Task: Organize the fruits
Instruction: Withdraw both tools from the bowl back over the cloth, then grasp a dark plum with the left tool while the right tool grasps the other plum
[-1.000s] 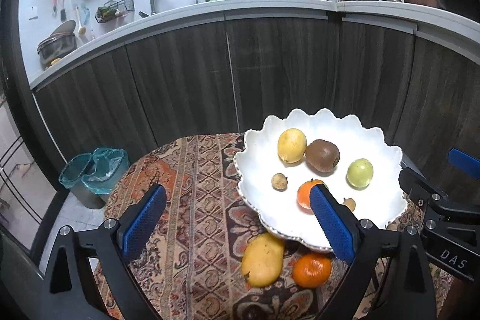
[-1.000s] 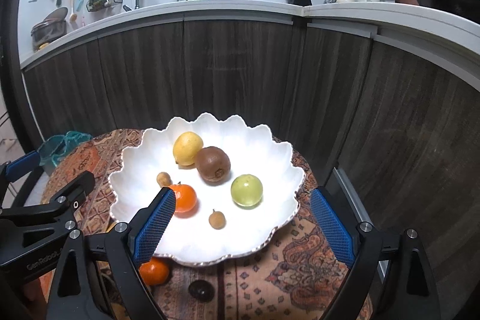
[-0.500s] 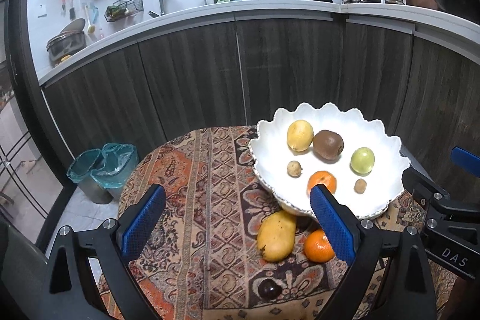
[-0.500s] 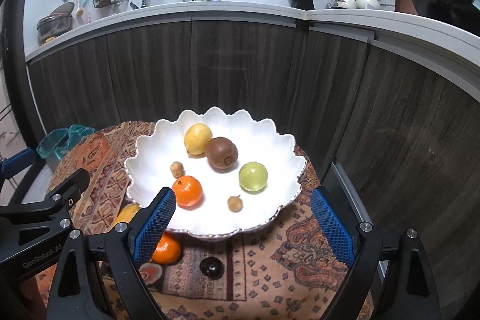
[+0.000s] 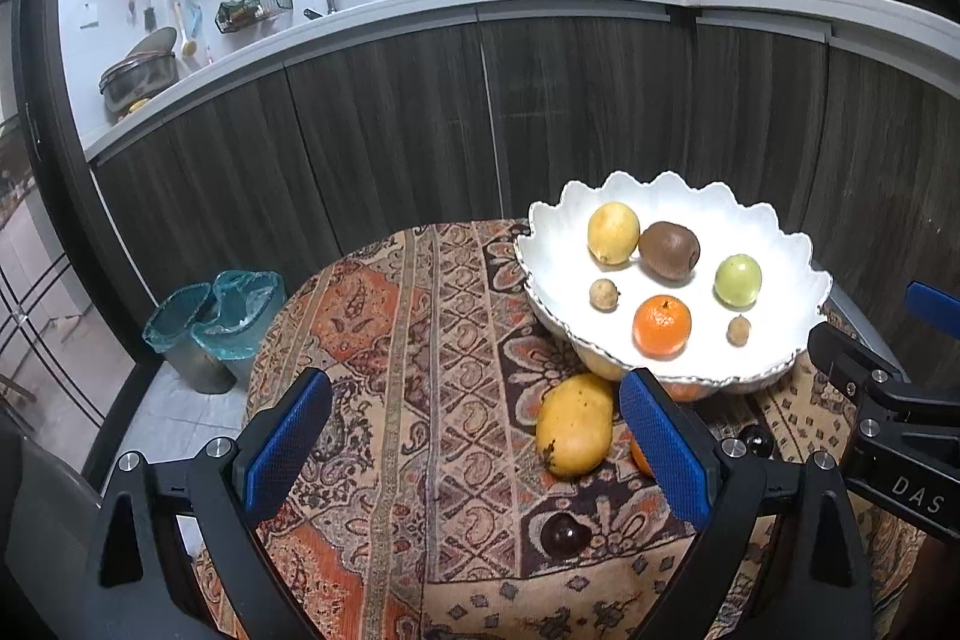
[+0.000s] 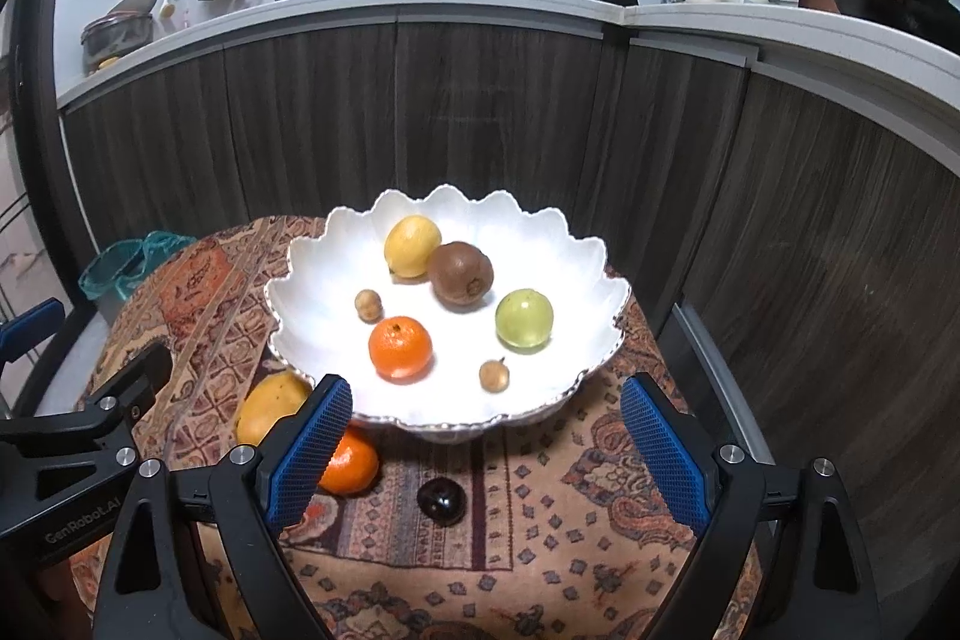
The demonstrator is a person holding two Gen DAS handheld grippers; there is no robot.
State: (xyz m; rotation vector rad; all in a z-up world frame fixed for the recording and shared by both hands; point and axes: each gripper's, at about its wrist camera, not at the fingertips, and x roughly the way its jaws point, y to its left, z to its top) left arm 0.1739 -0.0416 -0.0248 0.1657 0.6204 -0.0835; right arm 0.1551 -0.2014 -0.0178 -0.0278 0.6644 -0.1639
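A white scalloped bowl (image 6: 312, 274) (image 5: 792, 256) stands on a patterned tablecloth (image 5: 408, 340). It holds a lemon (image 6: 411, 245), a kiwi (image 6: 460, 274), a green fruit (image 6: 523, 320), an orange (image 6: 399, 346) and two small brown fruits. On the cloth in front of the bowl lie a mango (image 5: 574, 424) (image 6: 267, 403), a second orange (image 6: 351, 463) and a dark plum (image 6: 441, 501) (image 5: 564, 532). My left gripper (image 5: 474, 445) is open over the cloth, left of the mango. Nothing sits between the fingers of my open right gripper (image 6: 483, 448), which hangs before the bowl.
Dark wood cabinets (image 6: 480, 112) with a white countertop curve behind the round table. Two bins with teal liners (image 5: 216, 322) stand on the floor at the left. The table edge falls away on the left and right.
Both grippers have drawn back from the bowl, so it looks smaller and farther. The mango, the loose orange and the plum have come into fuller view. Both stay open.
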